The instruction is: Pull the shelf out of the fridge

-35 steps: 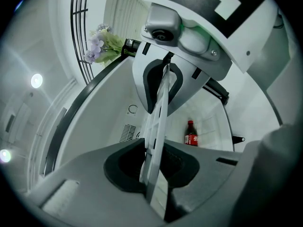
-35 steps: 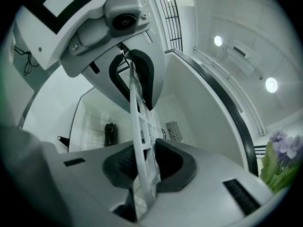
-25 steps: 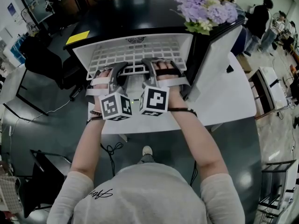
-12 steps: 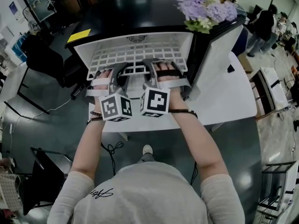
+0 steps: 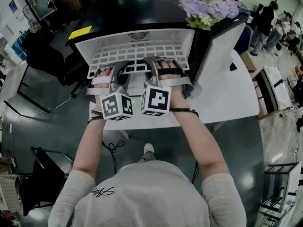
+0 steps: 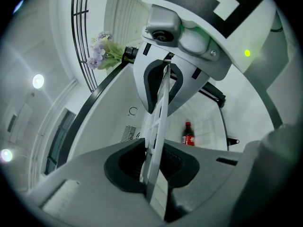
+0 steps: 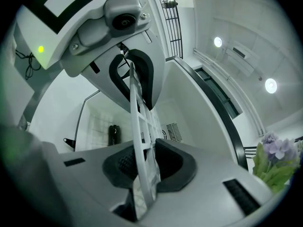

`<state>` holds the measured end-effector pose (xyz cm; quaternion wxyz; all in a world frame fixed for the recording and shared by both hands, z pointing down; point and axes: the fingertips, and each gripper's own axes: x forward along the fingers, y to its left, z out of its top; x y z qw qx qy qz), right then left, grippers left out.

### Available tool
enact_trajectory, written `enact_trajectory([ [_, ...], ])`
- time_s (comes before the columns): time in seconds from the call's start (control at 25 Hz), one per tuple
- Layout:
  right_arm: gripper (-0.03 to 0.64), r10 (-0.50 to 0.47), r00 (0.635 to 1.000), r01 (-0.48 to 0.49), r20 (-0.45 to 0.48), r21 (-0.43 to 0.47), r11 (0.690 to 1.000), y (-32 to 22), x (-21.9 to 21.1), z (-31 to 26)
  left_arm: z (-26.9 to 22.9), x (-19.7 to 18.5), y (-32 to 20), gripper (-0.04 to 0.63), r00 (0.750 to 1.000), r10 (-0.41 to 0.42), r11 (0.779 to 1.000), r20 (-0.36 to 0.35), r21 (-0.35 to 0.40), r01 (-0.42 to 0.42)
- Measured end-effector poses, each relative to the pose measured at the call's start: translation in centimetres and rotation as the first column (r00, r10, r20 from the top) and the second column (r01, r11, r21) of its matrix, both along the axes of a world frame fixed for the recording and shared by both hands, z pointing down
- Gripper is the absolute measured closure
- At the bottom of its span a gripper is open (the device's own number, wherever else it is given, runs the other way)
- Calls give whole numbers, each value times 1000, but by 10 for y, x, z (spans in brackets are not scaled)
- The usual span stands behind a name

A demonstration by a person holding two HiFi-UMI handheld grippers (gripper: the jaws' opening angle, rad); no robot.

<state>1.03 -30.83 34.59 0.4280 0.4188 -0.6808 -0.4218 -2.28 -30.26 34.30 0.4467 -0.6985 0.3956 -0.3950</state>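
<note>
The white wire shelf (image 5: pixel 137 55) sticks partway out of the small fridge's (image 5: pixel 142 36) open front. My left gripper (image 5: pixel 118 74) is shut on the shelf's front edge, left of its middle. Close beside it, my right gripper (image 5: pixel 153 70) is shut on the same edge. In the left gripper view the shelf (image 6: pixel 160 109) runs edge-on between the pads of the left gripper (image 6: pixel 156 126). The right gripper view shows the shelf (image 7: pixel 138 109) clamped the same way in the right gripper (image 7: pixel 141 124). A cola bottle (image 6: pixel 188 134) stands inside the fridge, below the shelf.
The fridge has a black top (image 5: pixel 132 11) and stands on a white table (image 5: pixel 232 96). Its white door (image 5: pixel 215 56) hangs open at the right. Purple flowers (image 5: pixel 203 4) and a yellow note (image 5: pixel 79 32) lie on top. People (image 5: pixel 262 18) stand at the far right.
</note>
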Motion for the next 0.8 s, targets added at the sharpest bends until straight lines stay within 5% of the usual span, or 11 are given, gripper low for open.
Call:
enact_trajectory([
  [0.8,557,1,1000,-1,-1,1,1000,11,2,-2,0,0,10,545,1000,-9,1000,-3,-6,9],
])
